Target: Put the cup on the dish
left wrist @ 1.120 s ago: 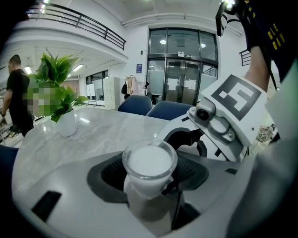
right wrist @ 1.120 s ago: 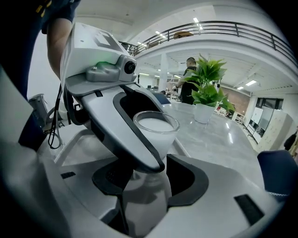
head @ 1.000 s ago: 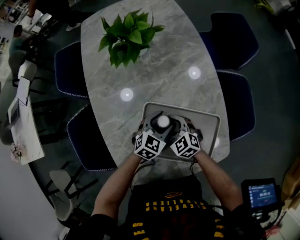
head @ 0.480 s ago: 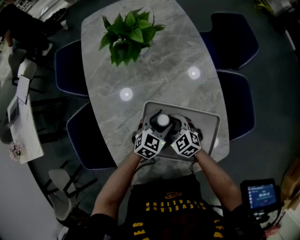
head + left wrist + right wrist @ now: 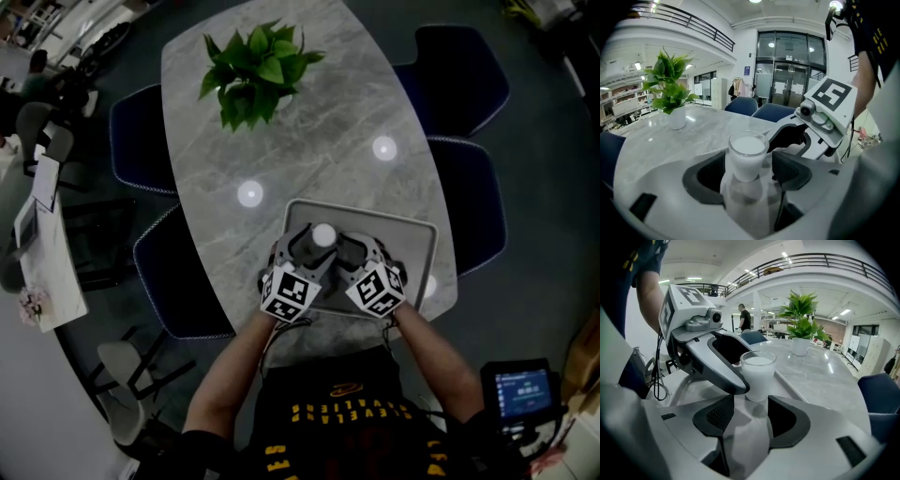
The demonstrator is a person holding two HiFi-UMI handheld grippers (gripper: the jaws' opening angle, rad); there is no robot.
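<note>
A clear cup (image 5: pixel 323 234) filled with white liquid stands upright on the grey tray-like dish (image 5: pixel 414 242) at the near end of the marble table. My left gripper (image 5: pixel 312 246) has its jaws on either side of the cup (image 5: pixel 747 154); they are opening, and a thin gap shows at each pad. My right gripper (image 5: pixel 352 249) is open just right of the cup. In the right gripper view the cup (image 5: pixel 758 376) stands just beyond the right gripper (image 5: pixel 750 416), with nothing between its jaws. The left gripper's body (image 5: pixel 717 357) reaches in beside the cup.
A potted green plant (image 5: pixel 258 70) stands at the table's far end. Dark blue chairs (image 5: pixel 141 141) line both long sides of the marble table (image 5: pixel 309 141). The tray's raised rim (image 5: pixel 670 187) surrounds both grippers.
The left gripper's marker cube has slid slightly to the left and its jaws have spread wider round the cup. The cup still stands on the dish. The right gripper has barely moved.
</note>
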